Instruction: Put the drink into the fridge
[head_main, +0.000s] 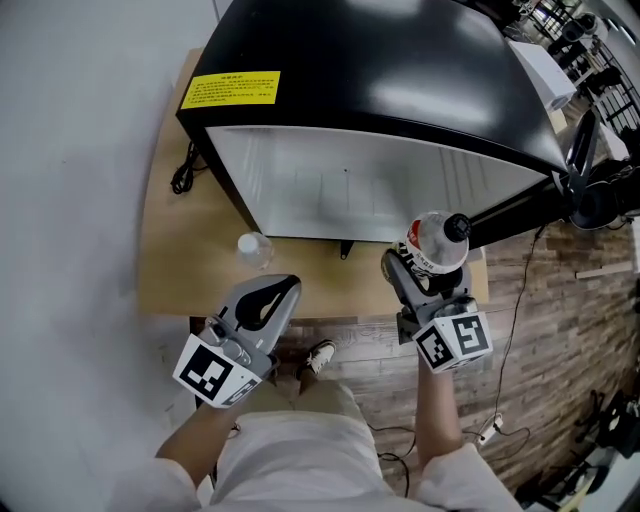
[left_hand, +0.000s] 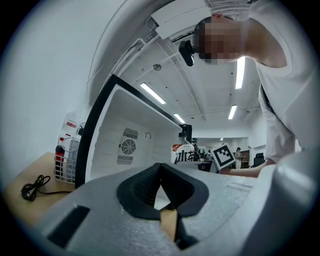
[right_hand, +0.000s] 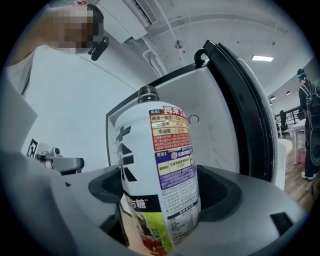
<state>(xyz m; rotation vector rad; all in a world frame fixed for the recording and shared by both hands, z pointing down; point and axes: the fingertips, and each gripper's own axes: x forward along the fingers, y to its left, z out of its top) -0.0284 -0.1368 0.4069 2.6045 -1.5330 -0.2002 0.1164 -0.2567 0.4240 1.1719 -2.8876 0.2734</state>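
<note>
The right gripper (head_main: 425, 272) is shut tight on the drink (head_main: 432, 243). Its two jaws press on the sides of the bottle, low down, and the dark cap sticks up on top. The bottle has a white label with red and purple parts and big black letters. It is held up in the air over the front edge of the table (head_main: 190, 260), near the front right corner. It is just in front of the fridge (head_main: 400, 70), at the right side of the opening, and it is not inside. The fridge is black outside and white inside, and it takes up most of the wooden table. Its door (head_main: 510, 210) is swung open to the right. A yellow sticker (head_main: 230, 89) is on top of the fridge. The left gripper (head_main: 280, 292) holds nothing, and its jaws are closed together. It hangs over the front edge of the table, more to the left. A small clear bottle (head_main: 253, 247) stands on the table close to the fridge opening, just past the left gripper. A black cord (head_main: 182, 176) lies near the left edge of the table, beside the fridge.
</note>
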